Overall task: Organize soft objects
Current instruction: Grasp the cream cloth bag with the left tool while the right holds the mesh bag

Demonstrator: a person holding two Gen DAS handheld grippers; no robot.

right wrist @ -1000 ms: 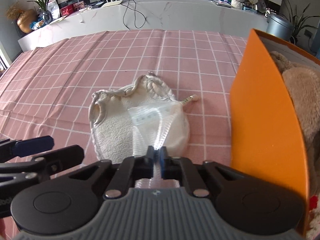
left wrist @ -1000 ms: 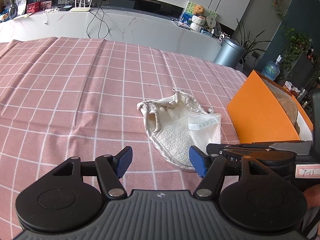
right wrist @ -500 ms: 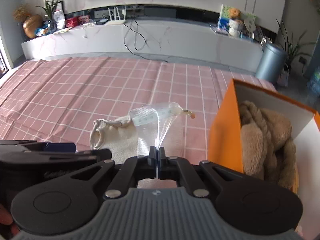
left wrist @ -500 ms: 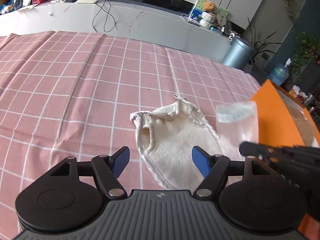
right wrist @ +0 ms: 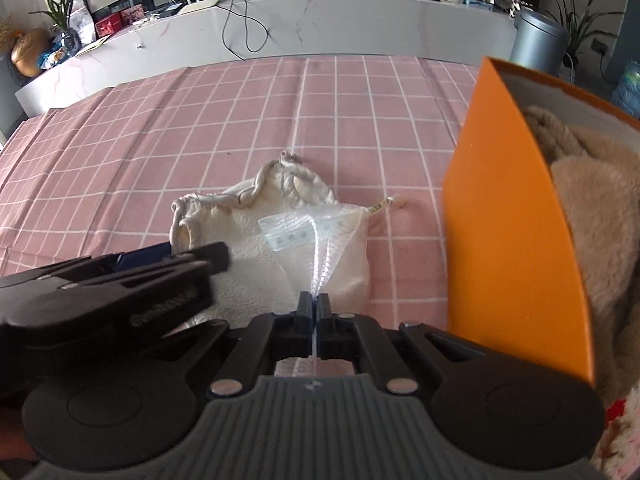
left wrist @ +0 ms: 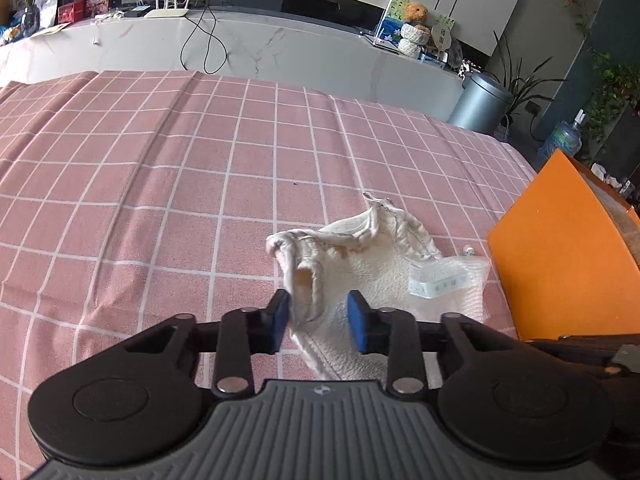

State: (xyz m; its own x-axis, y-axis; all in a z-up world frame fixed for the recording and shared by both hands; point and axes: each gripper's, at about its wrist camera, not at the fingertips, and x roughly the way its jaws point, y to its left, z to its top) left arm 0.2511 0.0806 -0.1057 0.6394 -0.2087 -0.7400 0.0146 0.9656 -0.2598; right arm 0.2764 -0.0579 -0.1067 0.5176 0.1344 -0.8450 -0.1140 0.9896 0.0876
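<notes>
A cream knitted garment [left wrist: 360, 256] lies crumpled on the pink checked tablecloth [left wrist: 160, 200]. My left gripper [left wrist: 319, 316] straddles its rolled left edge. The jaws are closing, the cloth fold stands between the blue pads [left wrist: 280, 314], and only the left pad touches it. In the right wrist view that gripper [right wrist: 168, 256] reaches in from the left over the garment [right wrist: 240, 232]. My right gripper [right wrist: 314, 312] is shut on a corner of a clear plastic bag [right wrist: 324, 240] with a white label. The bag [left wrist: 444, 280] is stretched over the garment's right side.
An orange box [right wrist: 512, 240] stands open just to the right, with beige plush fabric [right wrist: 592, 200] inside. The box [left wrist: 560, 248] sits close to the garment. Behind the table run a white counter [left wrist: 280, 48] with cables and a grey bin [left wrist: 480, 104].
The left gripper has moved forward and down to the garment's left edge, and its jaws have narrowed around the fold. The plastic bag, lifted half a second ago, is down on the garment again.
</notes>
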